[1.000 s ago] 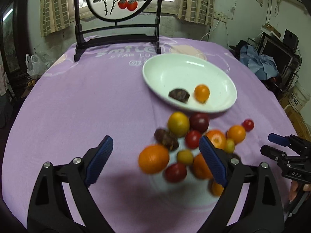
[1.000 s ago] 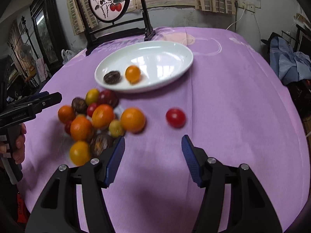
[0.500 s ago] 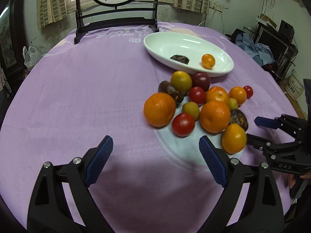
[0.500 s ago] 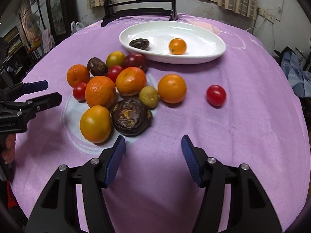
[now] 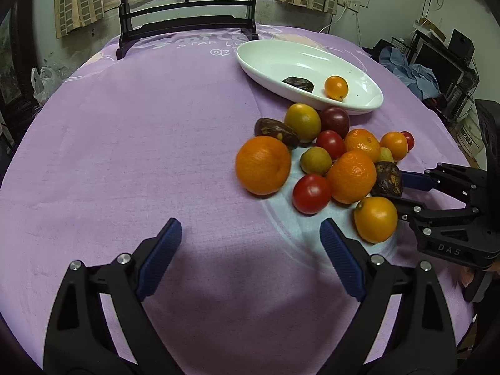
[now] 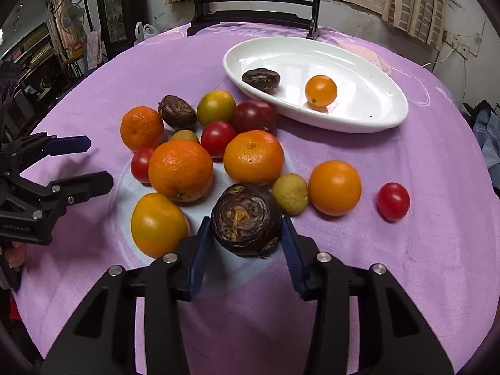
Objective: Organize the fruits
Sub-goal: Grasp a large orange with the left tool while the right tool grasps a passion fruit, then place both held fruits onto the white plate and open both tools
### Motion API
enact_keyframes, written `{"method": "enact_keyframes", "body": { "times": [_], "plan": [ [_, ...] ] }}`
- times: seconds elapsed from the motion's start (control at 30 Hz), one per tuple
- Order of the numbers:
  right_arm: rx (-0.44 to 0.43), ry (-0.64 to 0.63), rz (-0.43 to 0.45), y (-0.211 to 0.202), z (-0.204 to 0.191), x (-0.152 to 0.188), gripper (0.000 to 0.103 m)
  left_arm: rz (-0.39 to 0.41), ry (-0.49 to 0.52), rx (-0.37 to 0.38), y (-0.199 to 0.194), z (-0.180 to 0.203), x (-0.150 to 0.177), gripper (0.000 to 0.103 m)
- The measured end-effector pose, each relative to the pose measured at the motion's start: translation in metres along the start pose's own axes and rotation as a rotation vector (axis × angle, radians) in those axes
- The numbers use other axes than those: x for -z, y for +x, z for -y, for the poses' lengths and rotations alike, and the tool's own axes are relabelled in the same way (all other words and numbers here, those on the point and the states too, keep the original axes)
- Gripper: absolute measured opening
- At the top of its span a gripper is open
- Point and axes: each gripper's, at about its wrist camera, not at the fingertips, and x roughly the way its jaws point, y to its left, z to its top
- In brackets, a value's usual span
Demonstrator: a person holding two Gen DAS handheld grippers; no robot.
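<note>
Several fruits lie in a heap (image 6: 212,156) on the purple tablecloth: oranges, red and yellow tomatoes, dark shrivelled fruits. A white oval dish (image 6: 368,62) behind the heap holds one dark fruit (image 6: 261,79) and one small orange fruit (image 6: 321,90). My right gripper (image 6: 245,236) has its blue pads on either side of a dark shrivelled fruit (image 6: 246,220), close to its sides; contact is unclear. That fruit also shows in the left wrist view (image 5: 387,179). My left gripper (image 5: 250,240) is open and empty, just short of the heap (image 5: 328,156).
A dark wooden stand (image 5: 187,28) with a round painted panel stands at the table's far side. A lone red tomato (image 6: 393,201) lies right of the heap. Furniture and clutter (image 5: 437,62) surround the round table.
Both grippers have moved in toward the heap. My right gripper has come around the dark shrivelled fruit and its jaws have narrowed. The left gripper stays wide open.
</note>
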Motion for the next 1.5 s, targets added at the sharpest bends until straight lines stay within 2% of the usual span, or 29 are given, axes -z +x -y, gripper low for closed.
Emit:
{"method": "enact_keyframes", "body": {
  "times": [0.23, 0.5, 0.63, 0.7, 0.77, 0.93, 1.03, 1.13, 1.33, 1.5],
  "plan": [
    [-0.037, 0.072, 0.024, -0.02, 0.015, 0.018, 0.044, -0.008, -0.014, 0.007, 0.004, -0.002, -0.006, 0.092],
    [-0.058, 0.094, 0.043, -0.035, 0.02, 0.033, 0.044, -0.007, -0.044, 0.005, 0.019, -0.017, -0.025, 0.09],
    [-0.07, 0.099, 0.057, -0.039, 0.022, 0.032, 0.044, -0.026, -0.068, 0.034, 0.032, -0.02, -0.034, 0.076],
    [-0.074, 0.103, 0.059, -0.04, 0.022, 0.033, 0.044, -0.014, -0.055, 0.005, 0.037, -0.017, -0.038, 0.063],
    [-0.075, 0.106, 0.059, -0.04, 0.023, 0.033, 0.044, -0.011, -0.04, 0.031, 0.04, -0.013, -0.041, 0.044],
    [-0.077, 0.119, 0.067, -0.042, 0.027, 0.035, 0.044, -0.02, -0.025, -0.001, 0.034, -0.003, -0.039, 0.043],
    [-0.074, 0.124, 0.082, -0.049, 0.03, 0.034, 0.044, -0.019, -0.02, 0.04, 0.021, 0.002, -0.038, 0.043],
    [-0.071, 0.123, 0.117, -0.062, 0.034, 0.026, 0.044, 0.023, 0.003, 0.067, 0.0, 0.014, -0.045, 0.043],
    [-0.038, 0.116, 0.221, -0.089, 0.047, -0.005, 0.044, 0.1, 0.014, 0.151, -0.033, 0.038, -0.079, 0.043],
    [0.026, 0.139, 0.29, -0.081, 0.069, -0.046, 0.044, 0.138, 0.008, 0.144, -0.02, 0.055, -0.121, 0.043]
  ]
}}
